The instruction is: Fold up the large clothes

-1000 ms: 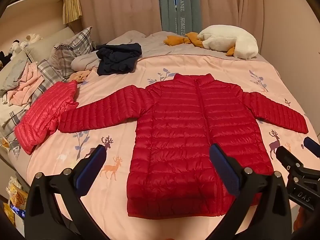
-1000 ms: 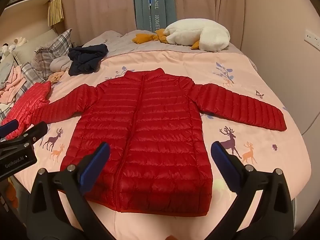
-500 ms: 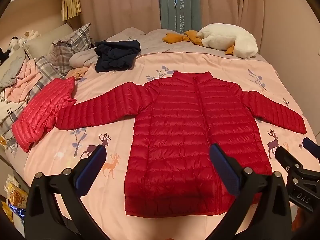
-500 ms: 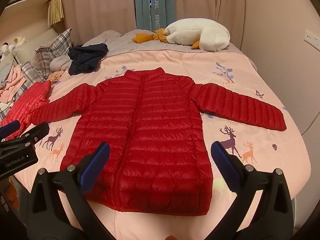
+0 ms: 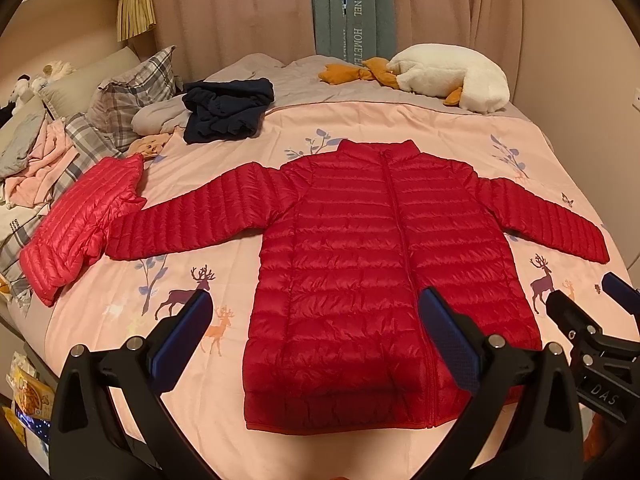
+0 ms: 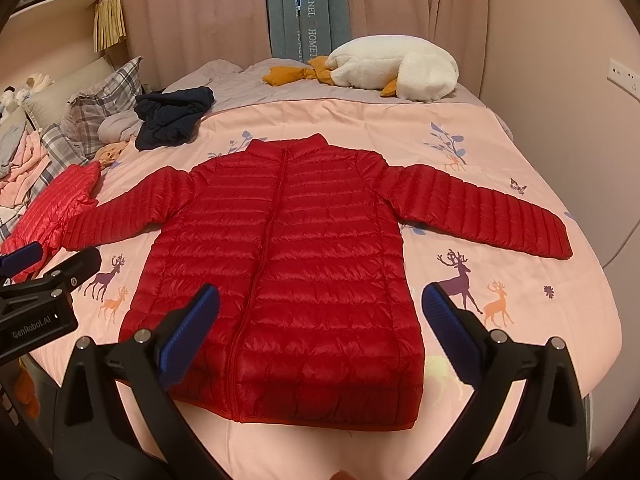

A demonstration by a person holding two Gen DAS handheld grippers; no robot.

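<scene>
A red quilted puffer jacket [image 5: 360,264] lies flat and zipped on the pink bedspread [image 5: 180,280], both sleeves spread out; it also shows in the right wrist view [image 6: 288,264]. My left gripper [image 5: 316,328] is open and empty, held above the jacket's hem on its left half. My right gripper [image 6: 320,320] is open and empty, above the hem on its right half. Each gripper shows at the edge of the other's view, the right gripper [image 5: 592,332] and the left gripper [image 6: 36,292].
A folded pink-red puffer jacket [image 5: 80,224] lies left of the left sleeve. A dark navy garment [image 5: 224,112], plaid pillows [image 5: 132,92] and a clothes pile [image 5: 32,156] are at the far left. A white plush goose [image 5: 452,76] lies at the bed's far side.
Both grippers have drifted slightly; the jacket sits a little lower and further left in the left wrist view. The jacket itself has not moved and both grippers stay open.
</scene>
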